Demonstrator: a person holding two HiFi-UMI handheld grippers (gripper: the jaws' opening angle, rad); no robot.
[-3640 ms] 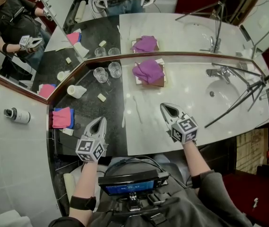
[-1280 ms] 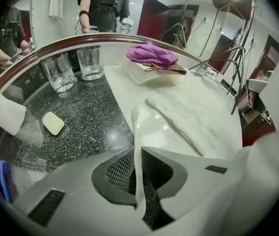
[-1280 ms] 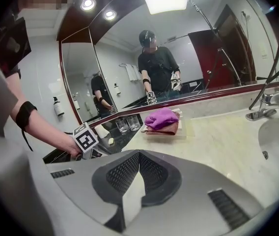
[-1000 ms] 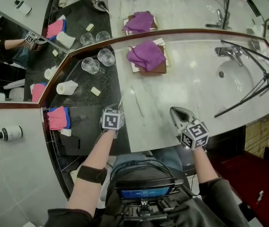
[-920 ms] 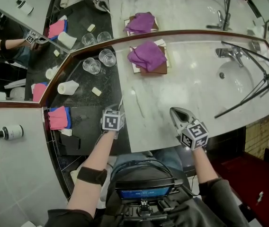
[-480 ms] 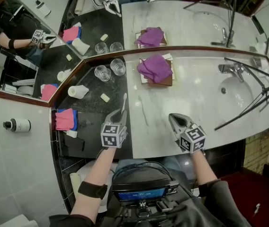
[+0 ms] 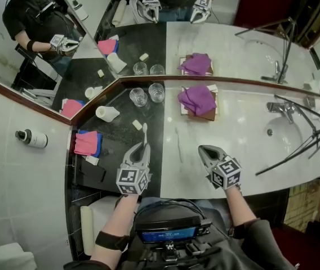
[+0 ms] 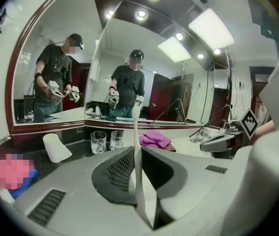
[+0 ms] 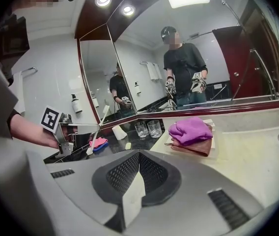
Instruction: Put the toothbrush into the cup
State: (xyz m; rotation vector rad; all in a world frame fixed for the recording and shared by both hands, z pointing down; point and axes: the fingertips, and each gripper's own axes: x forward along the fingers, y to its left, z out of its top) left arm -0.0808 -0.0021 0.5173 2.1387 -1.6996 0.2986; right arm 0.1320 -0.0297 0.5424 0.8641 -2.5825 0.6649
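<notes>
My left gripper (image 7: 142, 147) (image 8: 136, 150) is shut on the handle of a white toothbrush (image 7: 145, 130) (image 8: 137, 132). It hovers over the dark part of the counter, and the brush head points up and away toward two clear glass cups (image 7: 138, 97) (image 7: 156, 92) by the mirror. The same glasses (image 8: 98, 142) (image 8: 116, 139) stand side by side in the left gripper view. A white cup (image 7: 107, 113) (image 8: 56, 147) lies tipped on its side to their left. My right gripper (image 7: 203, 149) (image 9: 139, 155) is shut and empty over the marble. The right gripper view shows the left gripper (image 9: 66, 129) with the toothbrush (image 9: 98, 128).
A purple cloth (image 7: 196, 99) (image 9: 191, 130) lies on a brown tray behind the right gripper. A pink cloth on a blue one (image 7: 87, 142) and a soap bar (image 7: 137, 125) sit on the dark counter. At the right are a faucet (image 7: 278, 108), a sink (image 7: 288, 133) and black tripod legs (image 7: 301, 145).
My left gripper has risen off the counter with the toothbrush and tilted from pointing down to nearly level. The right gripper has shifted a little.
</notes>
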